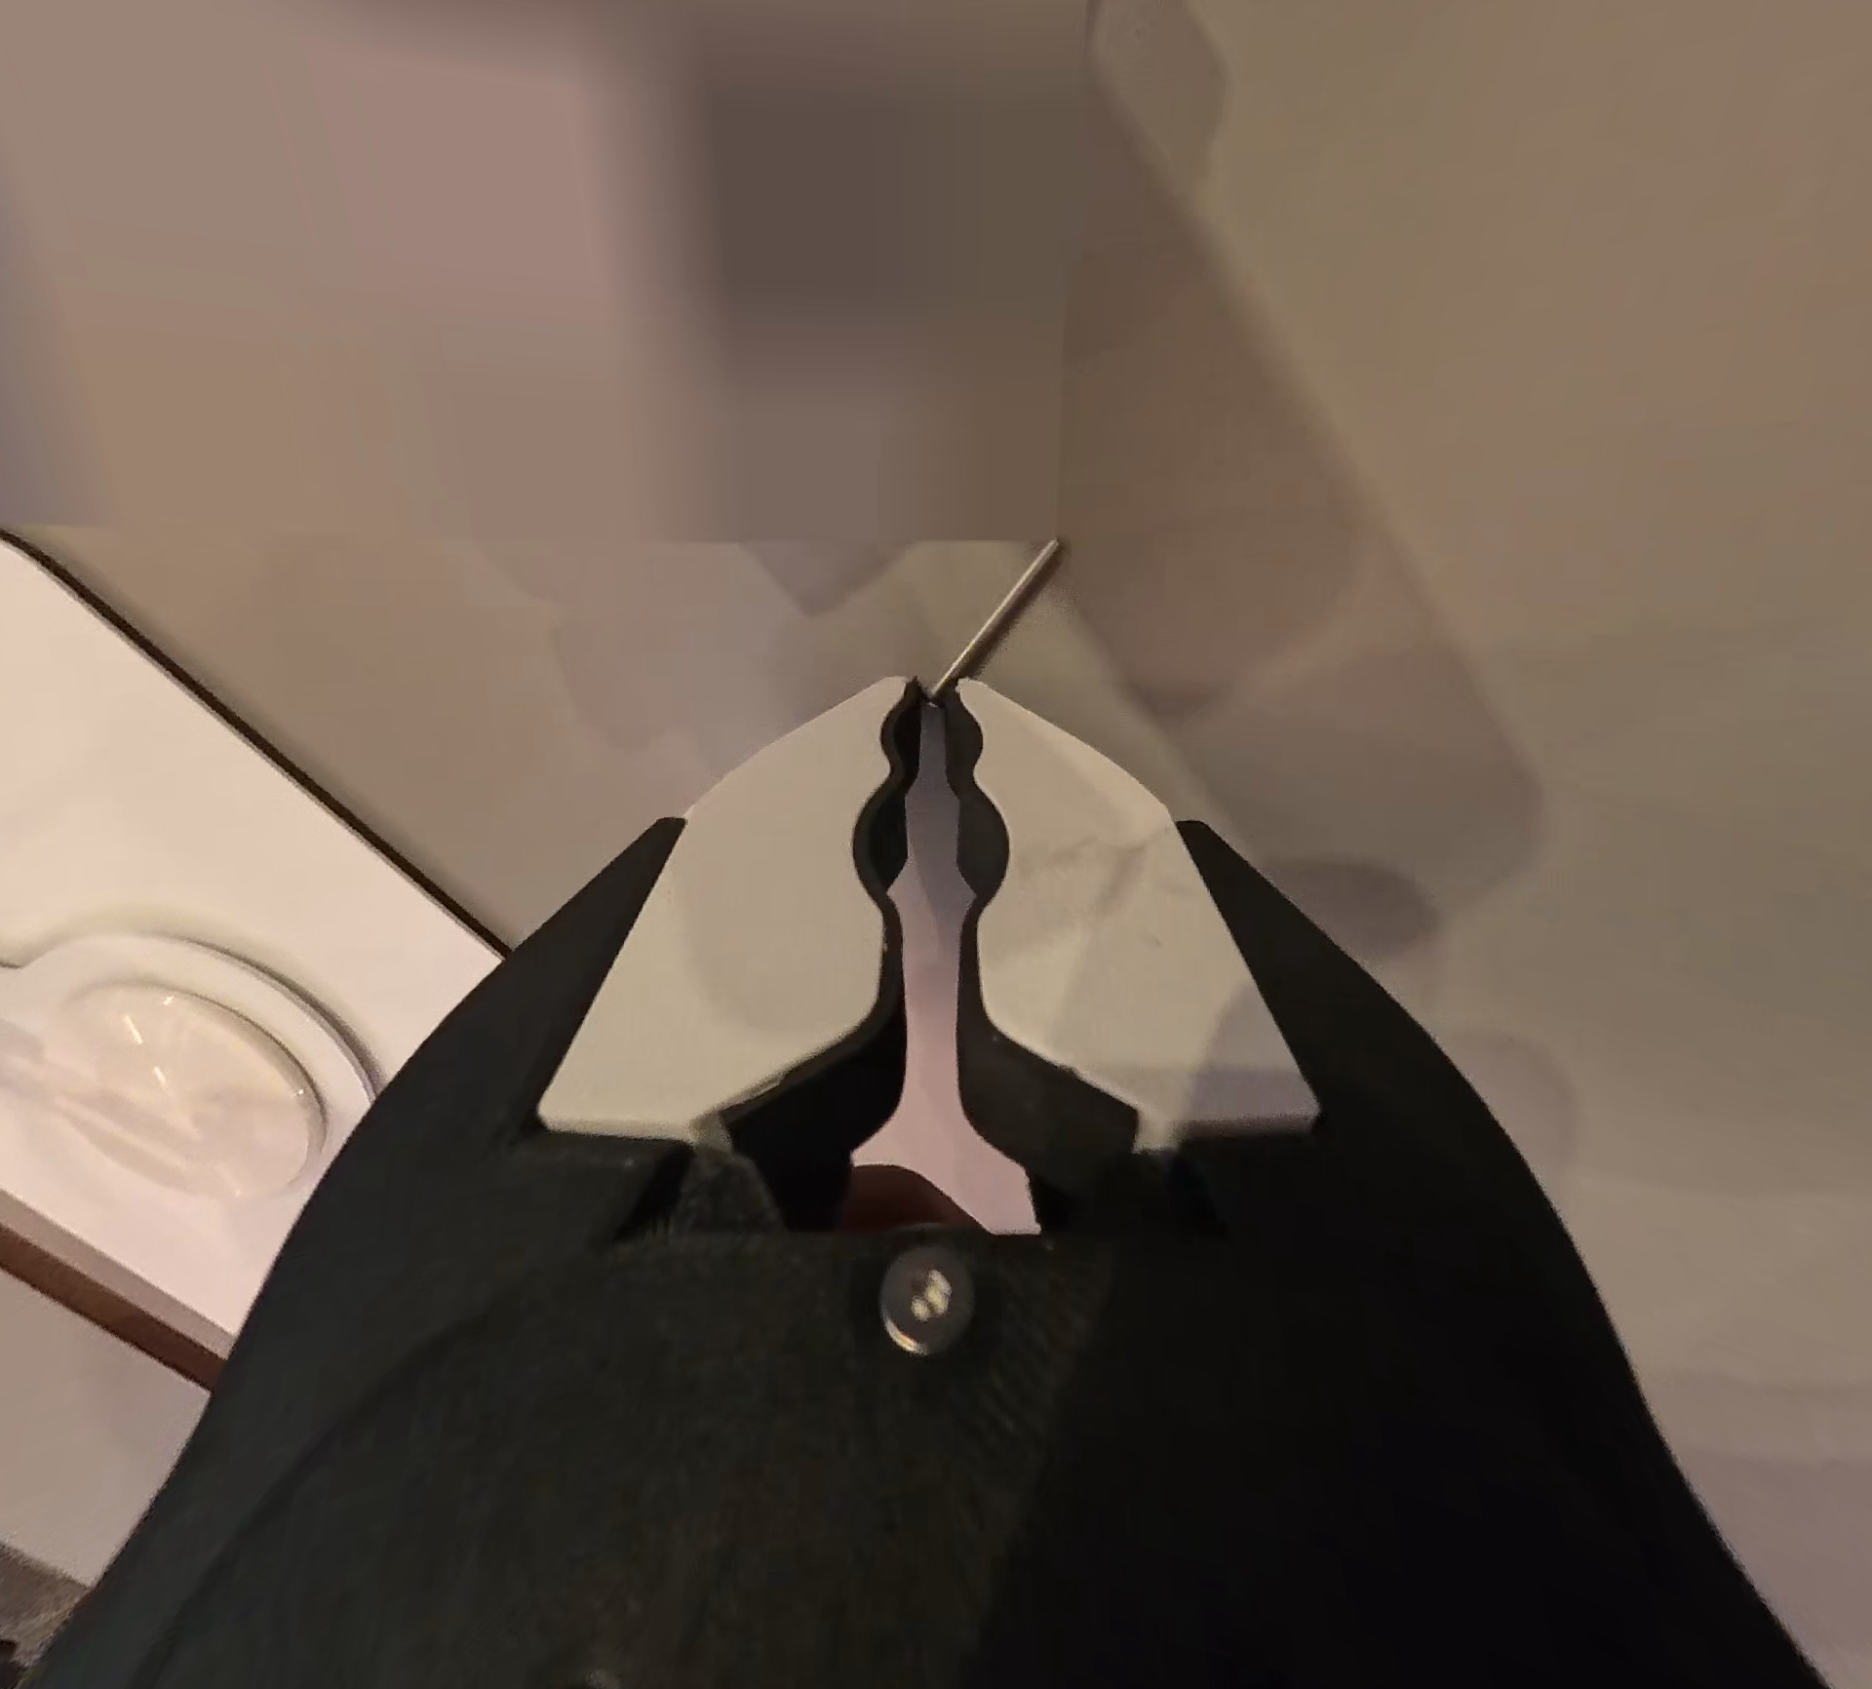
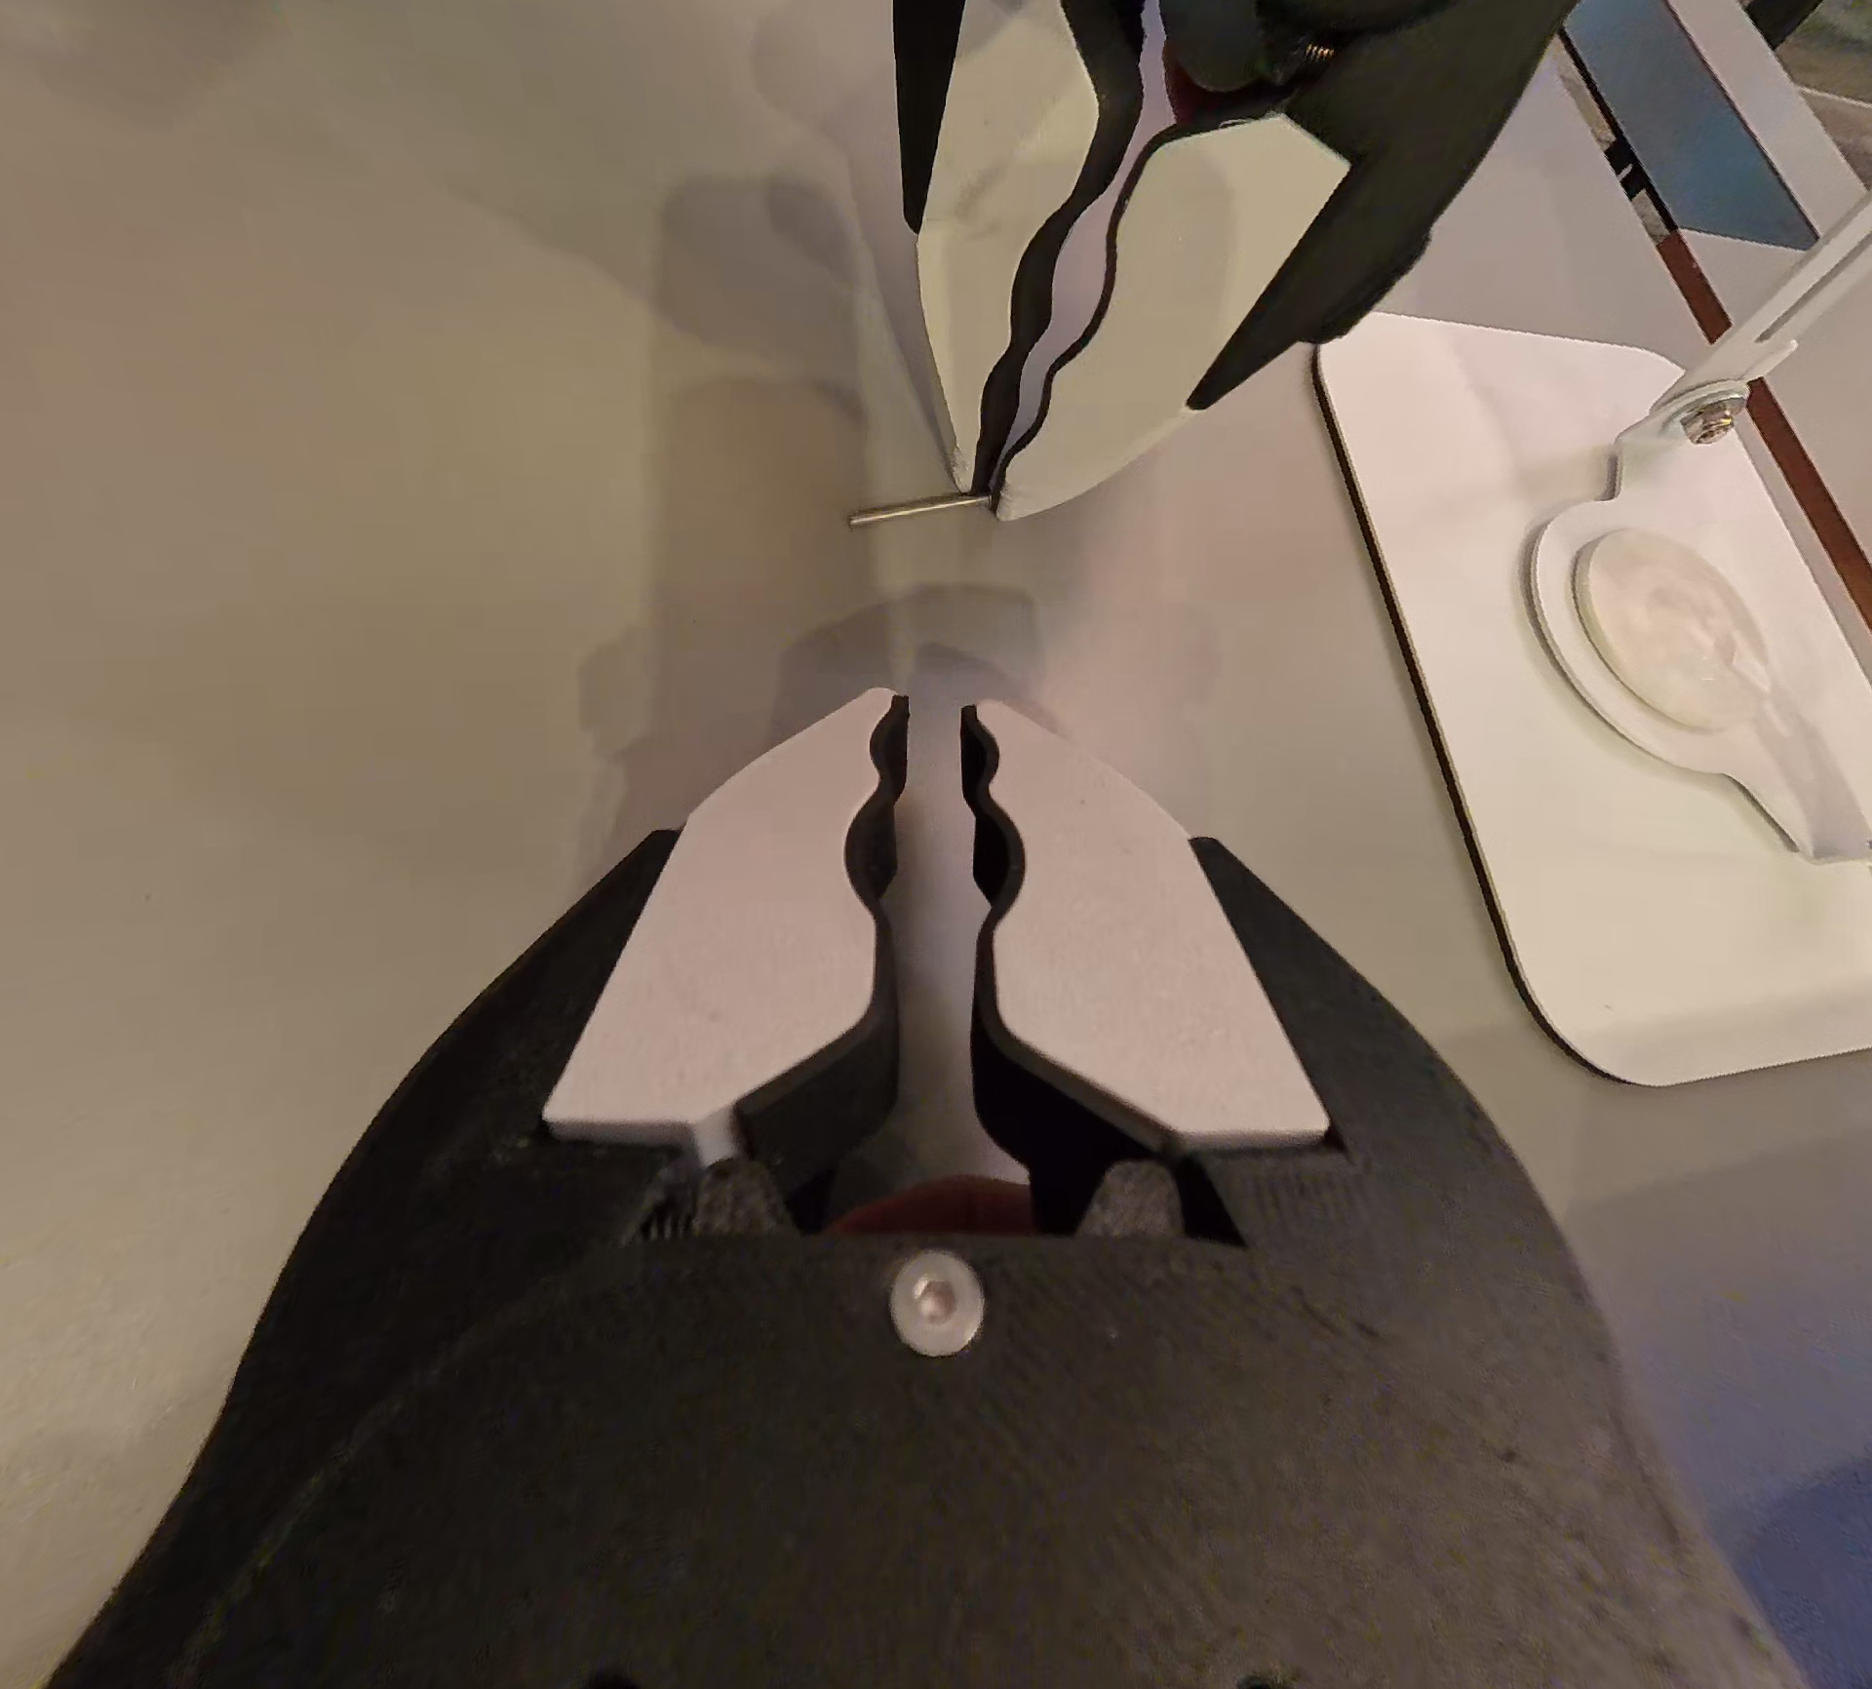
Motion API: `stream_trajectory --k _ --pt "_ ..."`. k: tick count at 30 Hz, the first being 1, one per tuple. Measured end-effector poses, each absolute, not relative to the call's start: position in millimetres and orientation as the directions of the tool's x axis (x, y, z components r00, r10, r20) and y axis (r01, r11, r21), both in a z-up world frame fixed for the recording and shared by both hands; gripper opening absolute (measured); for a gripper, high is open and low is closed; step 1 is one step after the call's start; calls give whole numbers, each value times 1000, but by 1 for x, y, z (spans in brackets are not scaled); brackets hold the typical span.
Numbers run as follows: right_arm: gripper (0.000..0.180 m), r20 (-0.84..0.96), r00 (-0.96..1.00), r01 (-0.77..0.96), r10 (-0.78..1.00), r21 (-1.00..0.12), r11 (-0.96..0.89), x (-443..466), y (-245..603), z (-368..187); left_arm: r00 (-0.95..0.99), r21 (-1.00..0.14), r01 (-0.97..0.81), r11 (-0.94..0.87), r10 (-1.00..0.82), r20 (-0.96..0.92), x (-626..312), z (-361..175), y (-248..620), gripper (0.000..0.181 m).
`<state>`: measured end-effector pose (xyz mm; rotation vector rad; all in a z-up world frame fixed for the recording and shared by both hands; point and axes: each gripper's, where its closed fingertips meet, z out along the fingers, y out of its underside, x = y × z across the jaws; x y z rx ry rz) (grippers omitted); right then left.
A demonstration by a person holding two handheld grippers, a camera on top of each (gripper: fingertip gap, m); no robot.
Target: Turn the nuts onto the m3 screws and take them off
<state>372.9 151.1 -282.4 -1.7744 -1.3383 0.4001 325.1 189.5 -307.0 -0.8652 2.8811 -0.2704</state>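
Black gripper bodies fill the foreground of both wrist views, each carrying two white fingers with wavy black inner edges.

Left gripper (image 1: 937, 696): fingertips drawn together at the very tip, pinching one end of a thin metal screw (image 1: 998, 617). Behind the tips a narrow wavy gap remains between the fingers. In the left wrist view the screw's long axis runs away from the tips, up and to the right, with its free end farthest from the camera. No nut can be made out on the shaft.

Right wrist view: the left gripper (image 2: 985, 504) enters from the top, tips pointing down toward the table (image 2: 304, 526). The screw (image 2: 917, 512) projects sideways from those tips, lying roughly level, free end pointing to the left of the frame. Whether the shaft touches the table cannot be told.

Right gripper (image 2: 932, 710): jaws slightly parted, a narrow slot between the fingertips, nothing held. Its tips sit near the screw but apart from it, below it in the frame.

White base plate (image 2: 1580, 729) with a rounded clear dome (image 2: 1671, 637) lies on the table to the right, well apart from the screw. The same plate (image 1: 152, 810) shows at the left of the left wrist view.
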Motion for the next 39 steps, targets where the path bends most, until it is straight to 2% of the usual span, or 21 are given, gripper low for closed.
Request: stream_trajectory --k 1,10,18,22,30,35,39 --pt "10 230 374 624 898 -779 -61 373 151 -282 -826 -208 -537 818 -559 -66 325 -307 190 4" --pt "10 231 373 624 899 -779 -59 373 151 -282 -755 -249 -598 762 -640 -143 324 -306 190 3" --pt "10 234 372 626 898 -777 -58 373 151 -283 -680 -227 -669 708 -706 -196 314 -306 185 4" --pt "10 235 372 628 898 -776 -57 373 151 -283 -682 -263 -659 704 -707 -185 315 -304 180 17" --pt "10 233 371 626 899 -778 -57 373 151 -282 -764 -265 -604 751 -641 -74 314 -307 174 3" --pt "10 232 368 625 900 -778 -55 373 151 -282 -765 -287 -613 736 -644 -18 314 -307 173 2" --pt "11 230 365 623 902 -780 -53 373 150 -282 -729 -329 -633 701 -683 -50 316 -307 174 2"
